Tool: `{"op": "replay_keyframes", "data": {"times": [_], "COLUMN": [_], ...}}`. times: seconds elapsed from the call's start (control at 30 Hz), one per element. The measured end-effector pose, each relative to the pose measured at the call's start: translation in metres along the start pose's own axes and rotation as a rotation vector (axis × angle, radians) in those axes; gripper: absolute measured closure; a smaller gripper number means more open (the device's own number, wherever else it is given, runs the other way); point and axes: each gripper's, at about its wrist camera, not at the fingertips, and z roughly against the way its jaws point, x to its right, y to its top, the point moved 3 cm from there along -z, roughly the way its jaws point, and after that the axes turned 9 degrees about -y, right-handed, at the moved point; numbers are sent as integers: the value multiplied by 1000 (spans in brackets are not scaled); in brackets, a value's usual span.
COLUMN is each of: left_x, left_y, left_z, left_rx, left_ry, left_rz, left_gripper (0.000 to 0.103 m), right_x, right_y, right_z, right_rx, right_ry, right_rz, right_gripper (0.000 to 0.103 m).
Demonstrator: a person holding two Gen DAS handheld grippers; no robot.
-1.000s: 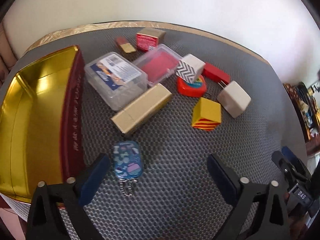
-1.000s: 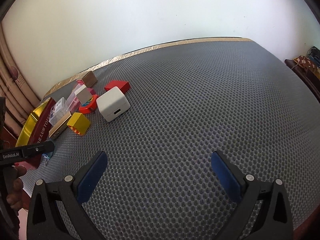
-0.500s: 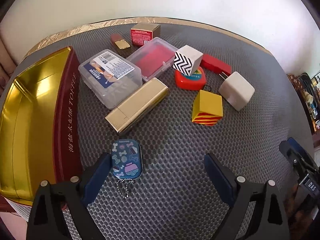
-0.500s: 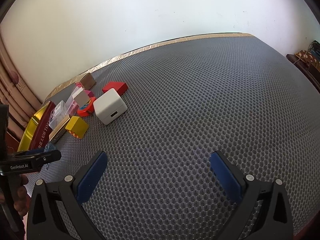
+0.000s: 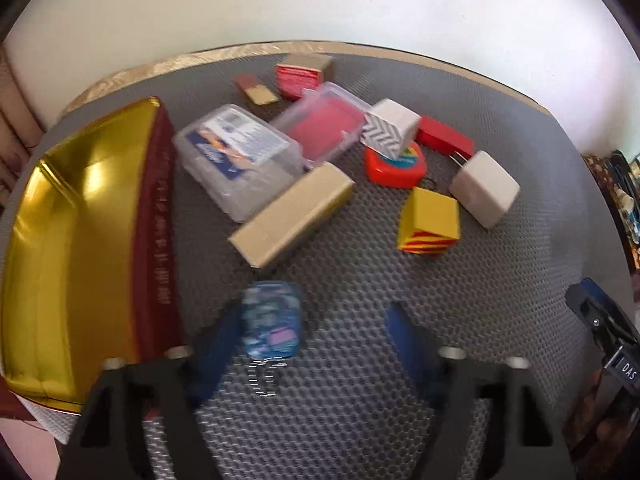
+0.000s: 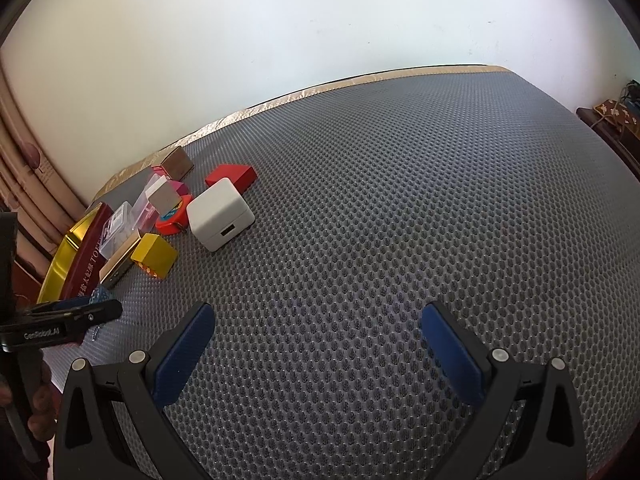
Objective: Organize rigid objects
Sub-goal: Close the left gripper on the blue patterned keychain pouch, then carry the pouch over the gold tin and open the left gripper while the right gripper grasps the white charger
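Observation:
A small blue patterned tin (image 5: 272,320) with a key chain lies on the grey mat between the fingers of my left gripper (image 5: 312,336). The jaws are closing. The left pad (image 5: 216,344) is right beside the tin and the right pad (image 5: 404,340) is still apart from it. Just left of the tin stands the gold tray (image 5: 60,240) with a dark red wall. My right gripper (image 6: 316,340) hangs open over bare mat with nothing between its fingers. In the right wrist view my left gripper (image 6: 72,316) shows at the left edge.
Beyond the tin lie a long gold box (image 5: 292,216), a labelled clear box (image 5: 240,160), a clear box with red inside (image 5: 324,124), a yellow striped cube (image 5: 432,220), a white block (image 5: 484,192), a red tape measure (image 5: 396,164) and a zigzag cube (image 5: 390,128).
The left jaws have narrowed around the blue tin, and the left view is blurred. The right gripper has kept still.

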Motion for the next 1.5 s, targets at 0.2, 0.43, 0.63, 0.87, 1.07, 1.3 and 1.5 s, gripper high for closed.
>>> {"op": "replay_keyframes", "data": {"times": [0.2, 0.43, 0.63, 0.87, 1.07, 1.3, 1.5], "left_x": [-5, -7, -23, -17, -13, 3, 1], "left_y": [5, 19, 27, 21, 16, 14, 16], "left_z": [-2, 13, 0, -17, -13, 2, 30], "left_rx": [-39, -11, -56, -57, -39, 5, 38], "left_ry": [21, -22, -3, 45, 36, 19, -42], "left_rz": [-44, -40, -43, -88, -102, -128, -69], "left_gripper": [63, 58, 58, 59, 72, 72, 72], "right_x": [1, 1, 1, 1, 0, -1, -5], "right_y": [1, 1, 0, 1, 1, 1, 1], "right_z": [-1, -1, -1, -2, -3, -3, -5], "right_rx": [4, 3, 7, 4, 8, 8, 5], "right_ry": [1, 10, 11, 12, 3, 0, -22], "right_rz": [1, 3, 2, 3, 9, 11, 32], "right_gripper": [0, 0, 0, 0, 0, 0, 0]}}
